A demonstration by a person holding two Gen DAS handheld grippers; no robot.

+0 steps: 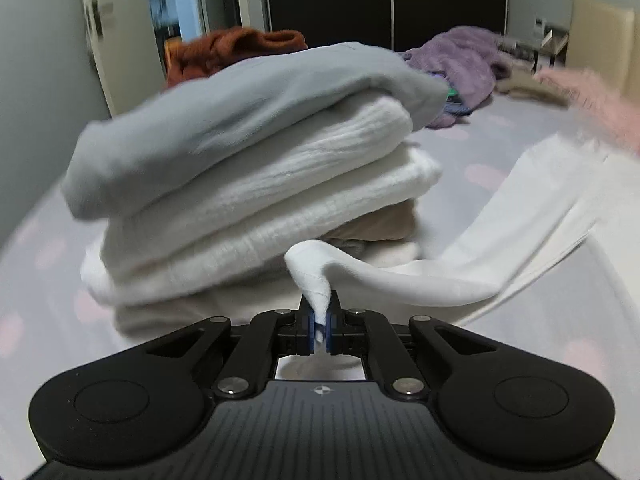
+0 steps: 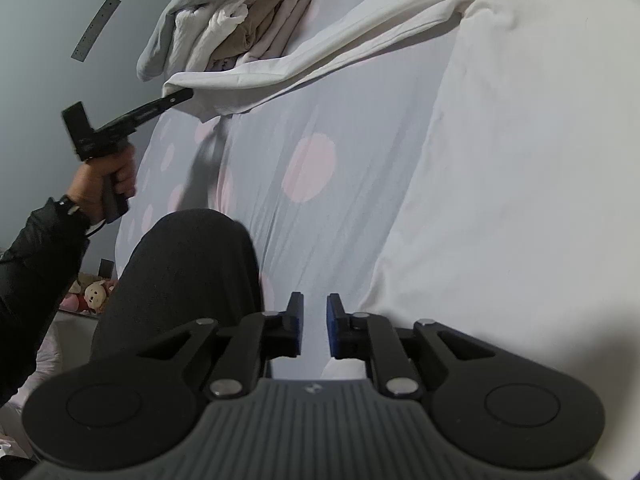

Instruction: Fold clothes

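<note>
A white garment (image 1: 500, 240) lies spread on the bed, and my left gripper (image 1: 319, 320) is shut on one corner of it, holding that corner lifted just in front of a stack of folded clothes (image 1: 256, 184). In the right wrist view the left gripper (image 2: 182, 98) pinches the end of the garment's long strip (image 2: 320, 48), whose body (image 2: 520, 160) lies flat at the right. My right gripper (image 2: 314, 320) is open and empty, hovering over the bedsheet beside the garment's near edge.
The stack has a grey piece (image 1: 240, 112) on top of white ones. Rust (image 1: 236, 46), purple (image 1: 460, 60) and pink (image 1: 592, 100) clothes lie farther back. The bedsheet (image 2: 312, 168) is pale blue with pink dots. A dark-clothed knee (image 2: 184, 272) is at the bed's edge.
</note>
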